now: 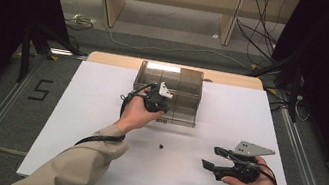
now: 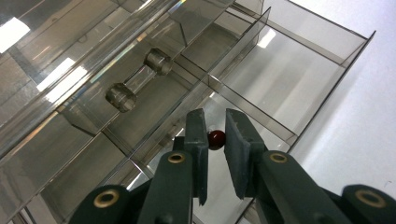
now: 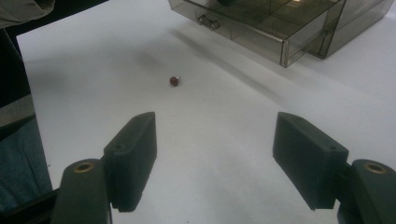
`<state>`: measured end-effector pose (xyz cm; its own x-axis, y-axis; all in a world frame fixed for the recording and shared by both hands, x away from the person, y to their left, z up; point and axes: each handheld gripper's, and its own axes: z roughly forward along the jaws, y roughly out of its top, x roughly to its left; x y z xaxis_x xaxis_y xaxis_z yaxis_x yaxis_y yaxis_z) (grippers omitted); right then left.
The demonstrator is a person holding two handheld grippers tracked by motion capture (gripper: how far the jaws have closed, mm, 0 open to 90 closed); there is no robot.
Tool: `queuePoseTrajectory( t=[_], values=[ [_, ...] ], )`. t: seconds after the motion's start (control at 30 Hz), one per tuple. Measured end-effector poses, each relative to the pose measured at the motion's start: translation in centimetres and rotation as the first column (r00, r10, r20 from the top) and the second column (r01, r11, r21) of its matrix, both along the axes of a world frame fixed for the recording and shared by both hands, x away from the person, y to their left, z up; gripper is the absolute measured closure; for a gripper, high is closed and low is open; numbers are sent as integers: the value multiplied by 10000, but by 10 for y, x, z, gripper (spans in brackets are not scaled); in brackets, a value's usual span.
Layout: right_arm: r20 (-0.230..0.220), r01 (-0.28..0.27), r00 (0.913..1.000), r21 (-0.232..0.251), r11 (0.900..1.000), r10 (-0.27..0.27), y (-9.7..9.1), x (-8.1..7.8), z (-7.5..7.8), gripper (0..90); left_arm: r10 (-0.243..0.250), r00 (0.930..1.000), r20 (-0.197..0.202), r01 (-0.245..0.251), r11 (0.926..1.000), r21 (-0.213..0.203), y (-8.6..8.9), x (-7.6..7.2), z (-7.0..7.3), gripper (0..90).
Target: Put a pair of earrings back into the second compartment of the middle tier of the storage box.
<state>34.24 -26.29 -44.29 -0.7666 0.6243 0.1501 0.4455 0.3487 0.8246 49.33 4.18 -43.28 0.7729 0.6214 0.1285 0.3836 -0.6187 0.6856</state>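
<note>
A smoked clear drawer box (image 1: 174, 81) stands at the back middle of the white table, its drawer (image 2: 280, 88) pulled out and split by dividers. My left gripper (image 1: 159, 103) hangs over that drawer, and in the left gripper view its jaws (image 2: 215, 133) are shut on a small dark red bead (image 2: 215, 139) above a compartment. A second dark red bead (image 1: 161, 147) lies loose on the table in front of the box (image 3: 280, 28); it is the bead (image 3: 174, 81) ahead of my right gripper (image 3: 215, 126). My right gripper (image 1: 211, 157) rests low at the front right, open and holding nothing.
The drawer's clear bar handle (image 2: 137, 84) faces the person. The white table sheet (image 1: 98, 112) ends at a wooden edge (image 1: 112, 58) behind the box. Cables (image 1: 258, 32) and shelf legs (image 1: 109, 2) lie on the floor beyond.
</note>
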Motion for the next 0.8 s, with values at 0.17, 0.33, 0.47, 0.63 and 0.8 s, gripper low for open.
queuePoseTrajectory(
  t=[0.17, 0.33, 0.47, 0.63, 0.8],
  values=[
    [-5, 0, 10000, 6, 10000, 0, 0, 0, 0, 311, 9, 10000, -15, -9, 10000, 36, -1, 2, -1, 789],
    [-9, -5, 10000, -11, 10000, 5, 0, 0, 0, 311, 44, 10000, -42, -44, 10000, 43, -2, 3, -3, 789],
    [-6, -7, 10000, -7, 10000, 7, 0, 0, 0, 311, -18, 9999, -101, 20, 9998, 186, -3, 4, -5, 788],
    [-3, -12, 10000, -7, 10000, 12, 0, 0, 0, 311, -53, 10000, -23, 54, 9998, 191, -3, 5, -7, 785],
    [-6, -14, 10000, -2, 10000, 14, 0, 0, 0, 311, -39, 10000, -46, 40, 9997, 247, -4, 6, -9, 785]
  ],
)
